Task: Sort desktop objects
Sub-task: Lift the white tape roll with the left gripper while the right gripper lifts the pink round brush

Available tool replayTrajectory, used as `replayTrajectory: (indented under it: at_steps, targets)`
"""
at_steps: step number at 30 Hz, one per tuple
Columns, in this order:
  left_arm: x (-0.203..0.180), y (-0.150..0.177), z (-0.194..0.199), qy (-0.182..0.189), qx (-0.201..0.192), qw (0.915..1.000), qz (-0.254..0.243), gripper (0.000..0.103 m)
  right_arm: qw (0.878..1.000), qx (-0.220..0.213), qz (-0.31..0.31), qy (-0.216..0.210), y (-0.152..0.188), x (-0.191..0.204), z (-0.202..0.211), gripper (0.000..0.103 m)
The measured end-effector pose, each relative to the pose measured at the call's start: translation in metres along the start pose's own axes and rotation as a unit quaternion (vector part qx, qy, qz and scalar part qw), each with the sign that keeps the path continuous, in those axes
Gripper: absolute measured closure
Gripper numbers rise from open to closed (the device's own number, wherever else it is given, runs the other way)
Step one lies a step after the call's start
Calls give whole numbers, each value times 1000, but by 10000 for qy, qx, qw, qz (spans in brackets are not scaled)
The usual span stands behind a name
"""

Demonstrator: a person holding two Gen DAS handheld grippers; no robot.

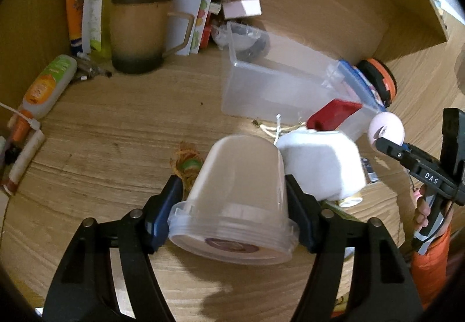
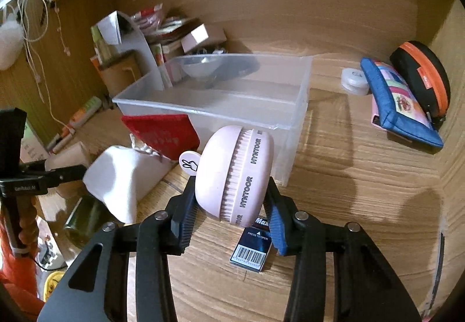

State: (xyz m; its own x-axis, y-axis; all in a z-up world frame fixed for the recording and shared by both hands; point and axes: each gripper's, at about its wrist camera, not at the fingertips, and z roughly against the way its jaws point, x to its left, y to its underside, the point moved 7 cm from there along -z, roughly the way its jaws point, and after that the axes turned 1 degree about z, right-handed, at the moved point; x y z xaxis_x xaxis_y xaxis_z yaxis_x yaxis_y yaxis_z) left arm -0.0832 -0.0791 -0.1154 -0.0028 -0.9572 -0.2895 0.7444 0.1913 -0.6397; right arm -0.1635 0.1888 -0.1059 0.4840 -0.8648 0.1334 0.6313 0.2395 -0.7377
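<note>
Translucent plastic tub (image 1: pixel 235 200) (lid toward the camera) is clamped by the left gripper (image 1: pixel 232 200) above the wooden desk (image 1: pixel 116 124); the right gripper (image 2: pixel 229 200) pinches a pink HYNTOOR case (image 2: pixel 235 174) before the clear bin (image 2: pixel 232 95).

We look close along each wrist's tongs; both views share the clear rectangular plastic bin (image 1: pixel 279 89) (image 2: pixel 221 101) ahead.
</note>
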Motion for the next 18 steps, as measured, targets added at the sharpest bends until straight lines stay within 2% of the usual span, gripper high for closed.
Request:
replayTrajectory:
  at_steps: [11,18]
  targets:
    - [5,-19,22,-38,-322,9993,208,34,9993,-354,6,-84,-11,4,28,64]
    - [6,-44,42,-19,-582,9980,238,34,9981,-580,47,-183,-24,4,43,64]
